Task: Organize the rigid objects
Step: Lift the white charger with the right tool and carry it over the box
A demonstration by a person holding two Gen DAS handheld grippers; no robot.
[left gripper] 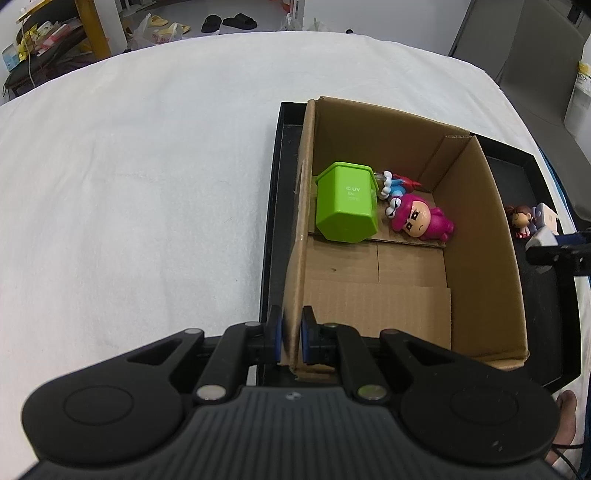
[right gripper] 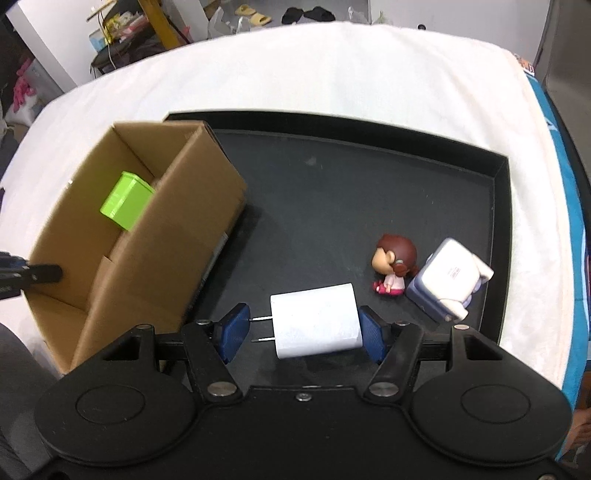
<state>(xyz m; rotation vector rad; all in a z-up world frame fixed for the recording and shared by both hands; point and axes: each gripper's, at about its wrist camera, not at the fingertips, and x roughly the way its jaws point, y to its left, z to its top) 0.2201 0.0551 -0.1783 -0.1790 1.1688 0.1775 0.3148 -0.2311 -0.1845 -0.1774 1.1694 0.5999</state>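
My right gripper (right gripper: 304, 328) is shut on a white plug charger (right gripper: 317, 325), which hangs just above the black tray (right gripper: 332, 192). Its prongs rest against the left pad and its body against the right one. My left gripper (left gripper: 291, 325) is shut on the near left wall of the open cardboard box (left gripper: 476, 221), which stands in the tray's left part. In the box lie a green container (left gripper: 347, 203), a pink figurine (left gripper: 417, 221) and a small blue and white figure (left gripper: 395, 182). A brown-haired doll (right gripper: 393, 266) and a lilac and white block (right gripper: 447, 280) lie on the tray's right side.
The tray sits on a white cloth (left gripper: 129, 184) that covers the table. A bare patch of tray floor lies between the box and the doll. Shelves, bags and slippers (left gripper: 229, 22) stand on the floor beyond the far edge.
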